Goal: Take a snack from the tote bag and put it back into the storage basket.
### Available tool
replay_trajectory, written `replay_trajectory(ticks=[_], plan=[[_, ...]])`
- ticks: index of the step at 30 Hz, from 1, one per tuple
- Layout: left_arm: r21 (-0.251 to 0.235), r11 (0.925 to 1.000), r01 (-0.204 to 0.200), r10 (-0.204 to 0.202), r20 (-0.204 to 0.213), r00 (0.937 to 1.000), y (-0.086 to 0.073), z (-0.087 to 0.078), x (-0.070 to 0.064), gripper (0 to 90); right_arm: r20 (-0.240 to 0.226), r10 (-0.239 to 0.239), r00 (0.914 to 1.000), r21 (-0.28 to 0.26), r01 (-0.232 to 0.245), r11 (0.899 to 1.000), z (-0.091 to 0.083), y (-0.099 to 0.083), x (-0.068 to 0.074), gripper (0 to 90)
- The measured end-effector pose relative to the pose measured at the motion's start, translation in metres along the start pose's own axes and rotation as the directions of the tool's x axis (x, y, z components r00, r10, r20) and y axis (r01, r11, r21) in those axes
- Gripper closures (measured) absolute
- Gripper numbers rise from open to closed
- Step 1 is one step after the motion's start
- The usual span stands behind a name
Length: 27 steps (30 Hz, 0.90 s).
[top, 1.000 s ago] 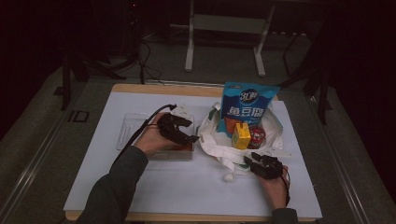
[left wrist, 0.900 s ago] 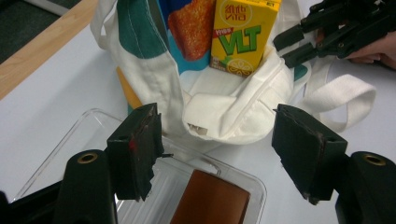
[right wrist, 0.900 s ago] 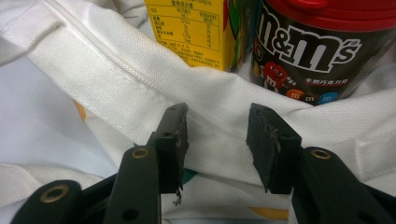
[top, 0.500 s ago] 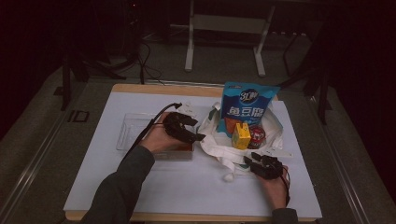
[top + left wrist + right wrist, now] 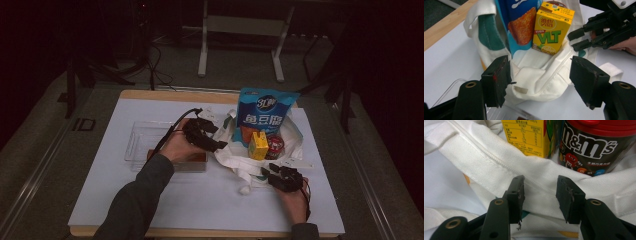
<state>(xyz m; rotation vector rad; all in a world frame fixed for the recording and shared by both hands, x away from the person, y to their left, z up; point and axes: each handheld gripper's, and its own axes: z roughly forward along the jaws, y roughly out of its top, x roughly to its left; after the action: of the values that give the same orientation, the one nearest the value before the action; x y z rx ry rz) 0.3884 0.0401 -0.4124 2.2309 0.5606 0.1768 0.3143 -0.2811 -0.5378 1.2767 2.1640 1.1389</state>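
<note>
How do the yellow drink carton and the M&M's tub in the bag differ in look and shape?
The carton is a yellow box with flat faces and green VLT lettering; the tub is round and dark, with a red lid and white m&m's lettering. The carton stands closer to the blue snack bag, while the tub sits on its far side from the snack bag. Both stand upright inside the white bag, side by side.

"VLT" in green letters, above a lemon picture, is read on the yellow cardboard drink carton (image 5: pixel 553 27), just ahead of the left tool. "m&m's" is printed in white on the dark, red-lidded candy jar (image 5: pixel 595 146), just beyond the right tool. Large white Chinese characters are carried by the blue snack bag (image 5: pixel 265 117).
</note>
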Motion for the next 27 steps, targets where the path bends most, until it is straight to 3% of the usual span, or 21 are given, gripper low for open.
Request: replay_trajectory(ticks=[11, 18, 27], plan=[[0.016, 0.9997, -0.021, 0.021, -0.011, 0.9997, 0.010, 0.014, -0.006, 35.5, -0.001, 0.001, 1.0000, 0.000, -0.001, 1.000, 0.000, 0.000, 0.000, 57.6], [0.012, 0.9991, -0.040, 0.040, -0.030, 0.9987, 0.013, 0.020, -0.009, 37.9, -0.002, 0.002, 1.0000, 0.000, -0.002, 1.000, 0.000, 0.000, 0.000, 57.6], [-0.011, 0.9989, -0.045, 0.045, -0.024, 0.9987, 0.017, 0.028, -0.011, 38.3, -0.003, 0.003, 1.0000, -0.001, -0.003, 1.000, 0.000, 0.000, 0.000, 57.6]])
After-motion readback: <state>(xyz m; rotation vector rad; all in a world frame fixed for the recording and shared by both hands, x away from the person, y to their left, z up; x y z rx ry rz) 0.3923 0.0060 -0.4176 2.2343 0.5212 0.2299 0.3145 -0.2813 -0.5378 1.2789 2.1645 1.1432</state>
